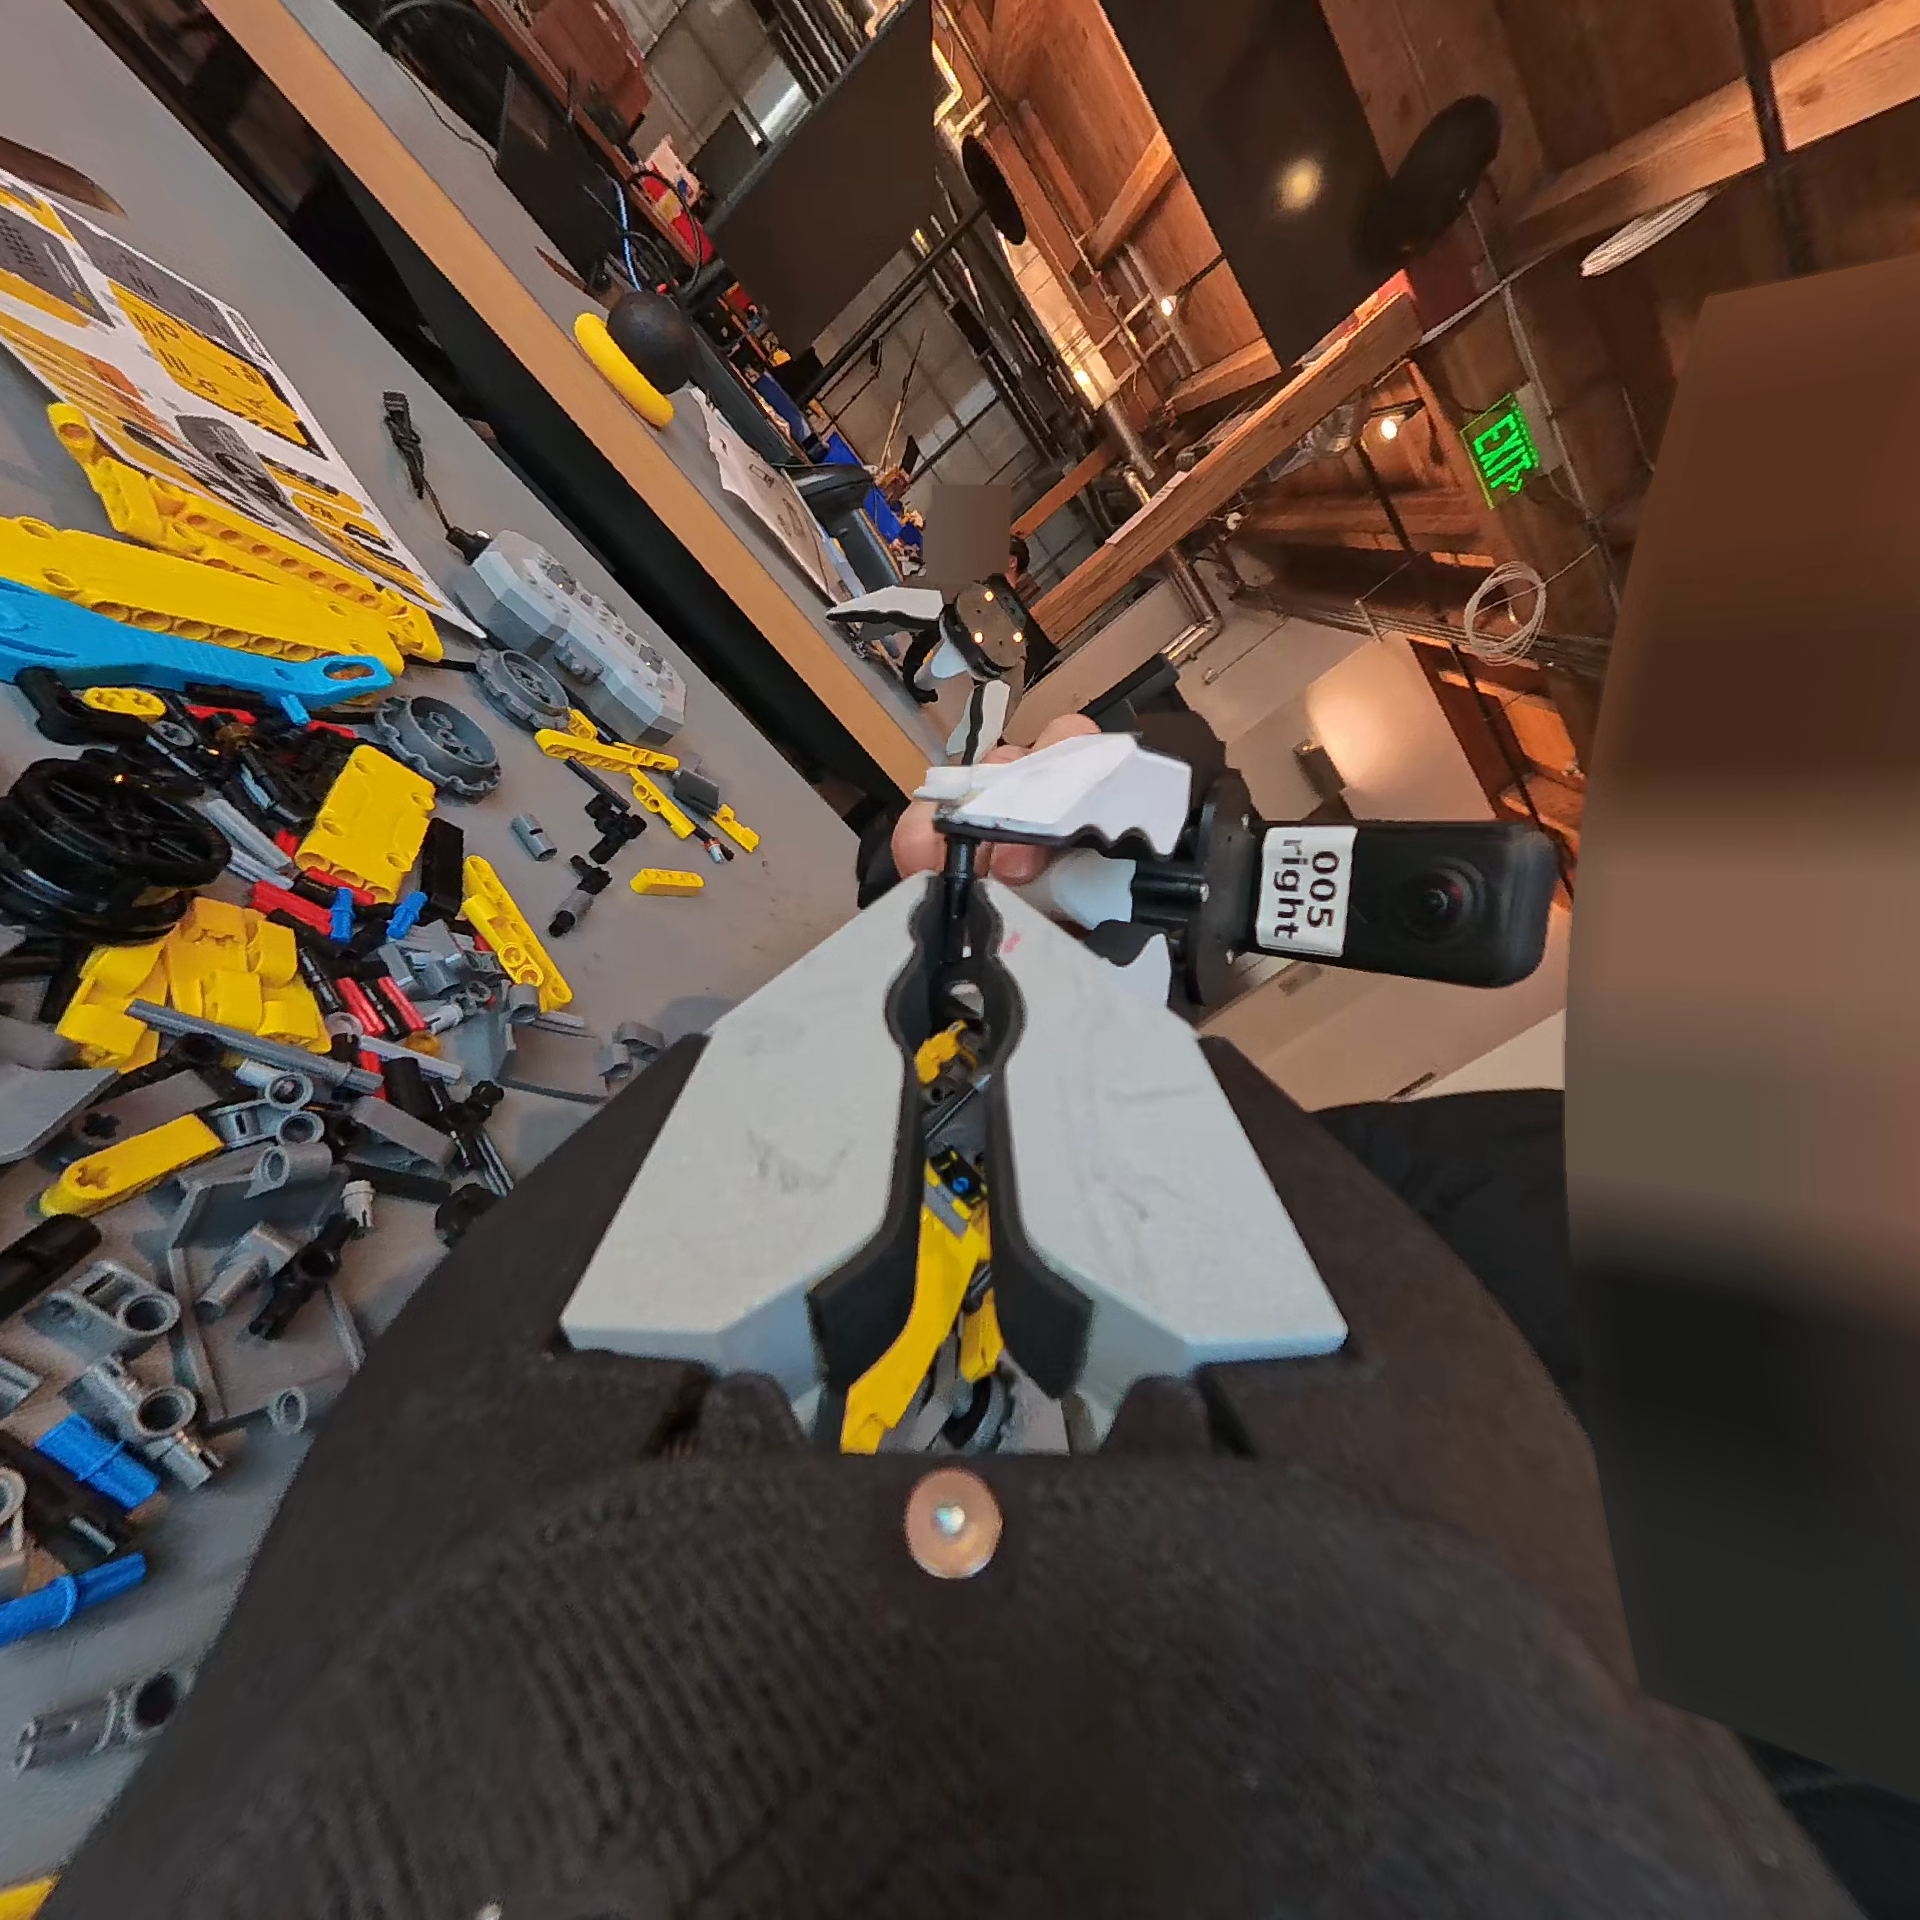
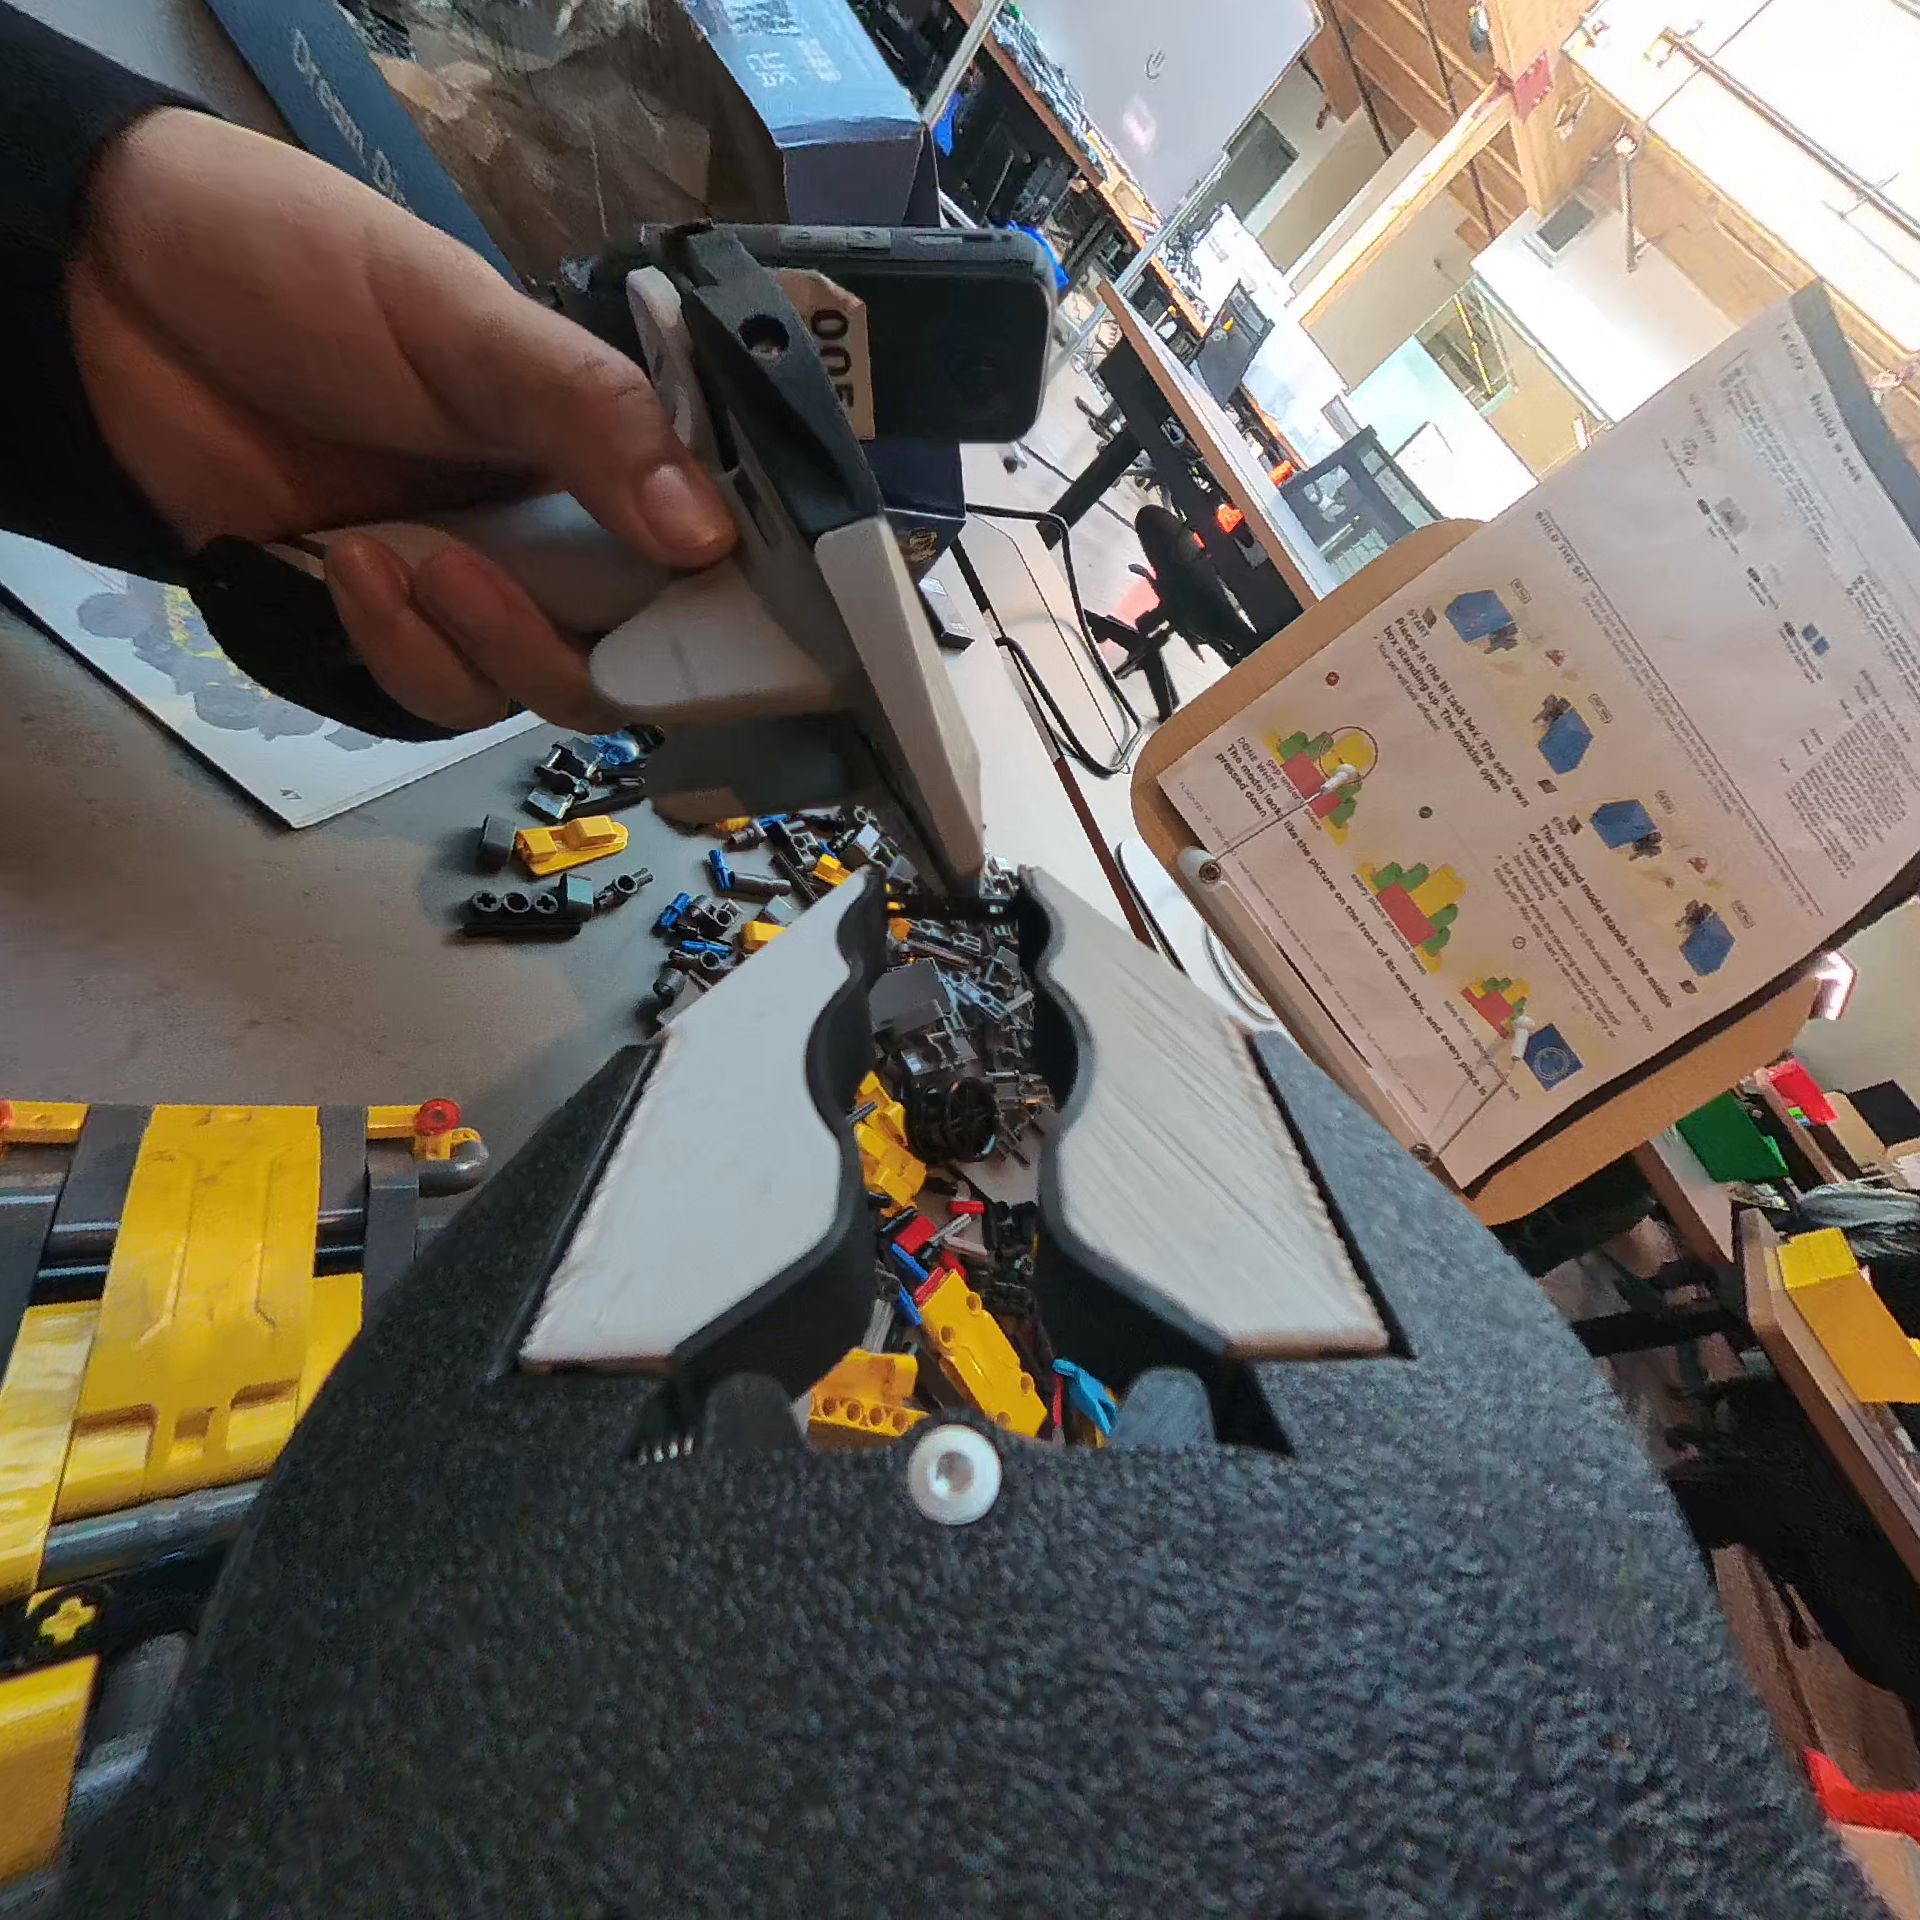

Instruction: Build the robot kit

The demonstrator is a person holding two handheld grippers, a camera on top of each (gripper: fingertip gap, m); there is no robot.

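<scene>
Half-open hovering with right gripper (image 2: 951,894) around black pin (image 1: 956,864), hold unclear; squeezing yellow-and-black piece (image 1: 935,1299) tight with left gripper (image 1: 953,902), aiming straight, going gently.

Left wrist view: left gripper (image 1: 951,914) pale grey fingers, black inner pads, black textured body. Clamped piece (image 1: 940,1299) yellow with black and a blue spot. Right gripper (image 1: 971,800) white, at frame centre. Table (image 1: 644,935) grey. Heap at left (image 1: 239,935): yellow, black, red, blue, grey parts; long blue beam (image 1: 156,649).

Right wrist view: right gripper (image 2: 948,899) grey ribbed fingers, black pebbled body. Yellow-and-grey panel assembly (image 2: 197,1278) lower left. Sheet at right (image 2: 1558,831) white with blue, red, yellow, green figures.
</scene>
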